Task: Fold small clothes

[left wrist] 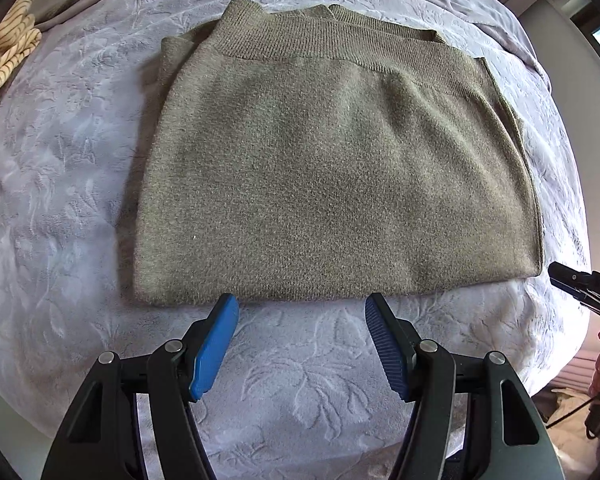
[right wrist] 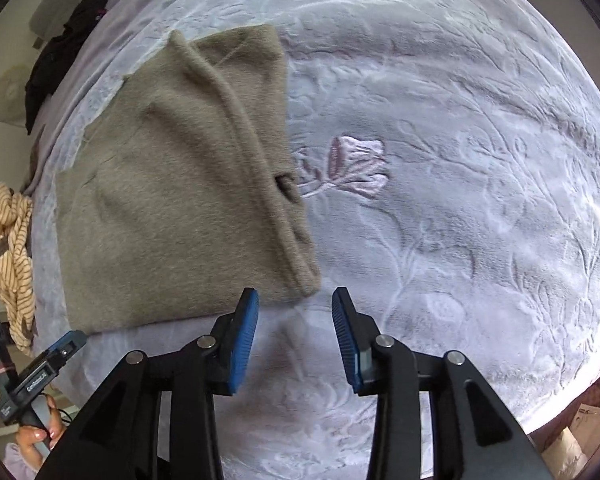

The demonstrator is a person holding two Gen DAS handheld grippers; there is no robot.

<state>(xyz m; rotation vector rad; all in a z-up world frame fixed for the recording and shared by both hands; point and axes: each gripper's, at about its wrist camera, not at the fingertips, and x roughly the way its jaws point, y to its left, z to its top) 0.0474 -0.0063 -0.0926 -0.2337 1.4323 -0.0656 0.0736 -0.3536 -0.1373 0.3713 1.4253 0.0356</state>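
An olive-green knit garment (left wrist: 332, 168) lies folded flat on a pale embossed bedspread (left wrist: 308, 384), its ribbed band at the far edge. My left gripper (left wrist: 302, 304) hovers open just before the garment's near edge, nothing between its blue pads. In the right wrist view the same garment (right wrist: 180, 200) lies to the left, its folded right edge running down toward the fingers. My right gripper (right wrist: 295, 298) is open just off the garment's near right corner, with only bedspread between the pads. The right gripper (left wrist: 580, 284) shows at the right edge of the left wrist view; the left gripper (right wrist: 40, 376), in a hand, shows at the lower left.
A cream striped garment (left wrist: 4, 60) lies bunched at the bed's left edge, seen again as the striped garment (right wrist: 12, 256). Dark clothing (right wrist: 60, 52) sits at the far left of the bed. An embroidered pink flower (right wrist: 352, 168) marks the bedspread right of the folded piece.
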